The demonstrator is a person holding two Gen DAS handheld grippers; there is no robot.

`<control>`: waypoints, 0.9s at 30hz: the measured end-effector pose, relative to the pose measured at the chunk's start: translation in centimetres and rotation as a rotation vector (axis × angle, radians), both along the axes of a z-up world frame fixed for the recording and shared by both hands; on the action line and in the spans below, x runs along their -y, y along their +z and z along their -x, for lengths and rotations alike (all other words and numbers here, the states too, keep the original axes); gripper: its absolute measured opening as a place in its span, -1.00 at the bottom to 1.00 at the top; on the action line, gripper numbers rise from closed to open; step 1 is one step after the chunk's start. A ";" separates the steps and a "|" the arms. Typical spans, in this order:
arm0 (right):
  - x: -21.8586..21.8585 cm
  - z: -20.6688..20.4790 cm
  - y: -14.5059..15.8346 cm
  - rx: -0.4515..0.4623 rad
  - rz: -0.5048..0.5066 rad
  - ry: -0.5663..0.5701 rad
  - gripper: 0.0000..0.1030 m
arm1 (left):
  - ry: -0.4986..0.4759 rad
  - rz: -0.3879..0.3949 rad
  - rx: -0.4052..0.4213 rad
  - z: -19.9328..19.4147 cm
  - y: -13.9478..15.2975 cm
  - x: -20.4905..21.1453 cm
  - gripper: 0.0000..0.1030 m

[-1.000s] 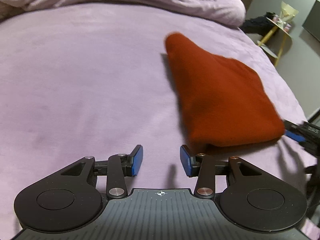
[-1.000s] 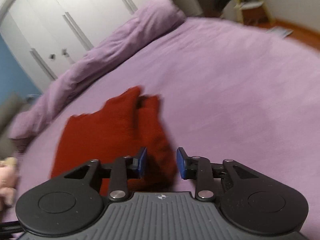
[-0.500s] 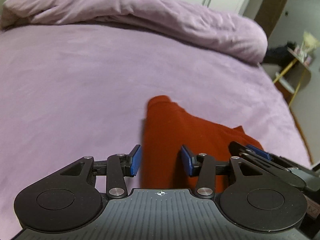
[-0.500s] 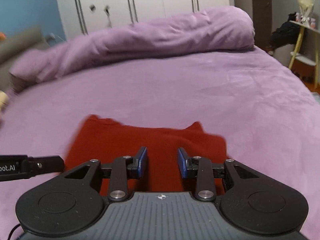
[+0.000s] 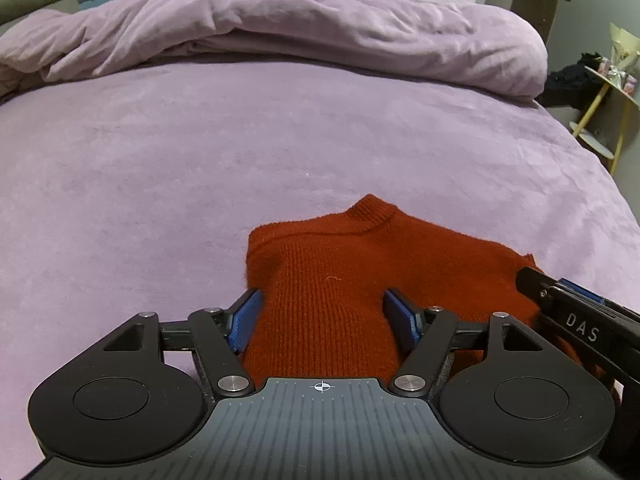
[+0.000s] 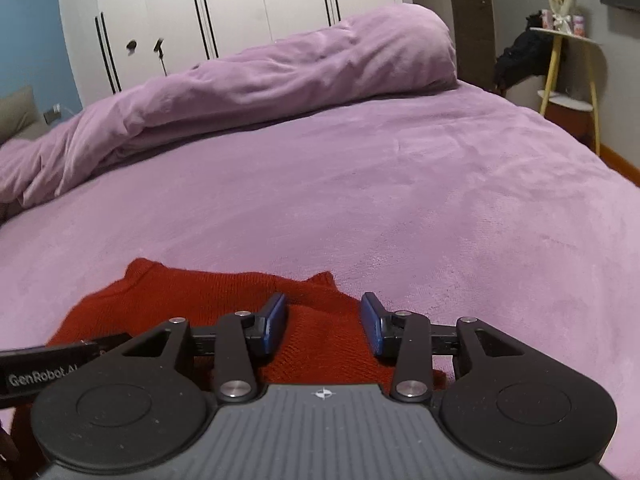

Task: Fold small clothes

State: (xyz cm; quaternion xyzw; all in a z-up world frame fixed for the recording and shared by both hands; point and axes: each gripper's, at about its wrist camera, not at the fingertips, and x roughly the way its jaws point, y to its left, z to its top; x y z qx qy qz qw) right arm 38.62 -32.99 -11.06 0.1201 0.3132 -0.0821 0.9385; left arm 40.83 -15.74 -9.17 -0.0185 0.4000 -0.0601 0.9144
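Red knit sweater [image 5: 340,276] lies folded on the purple bed cover [image 5: 160,184], nearer both cameras than a second ago, when it sat off to the side and blurred. Left gripper [image 5: 322,320] has come over its near edge; jaws opening, knit between the pads, not pinched. Right gripper [image 6: 323,322] likewise straddles the sweater's right end, jaws opening, nothing gripped. Rumpled duvet [image 6: 260,80] behind.
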 end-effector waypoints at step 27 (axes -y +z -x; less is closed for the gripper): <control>1.4 21.4 1.6 -0.057 -0.429 -0.017 -0.26 | -0.126 0.142 -0.189 15.9 2.3 -8.1 0.40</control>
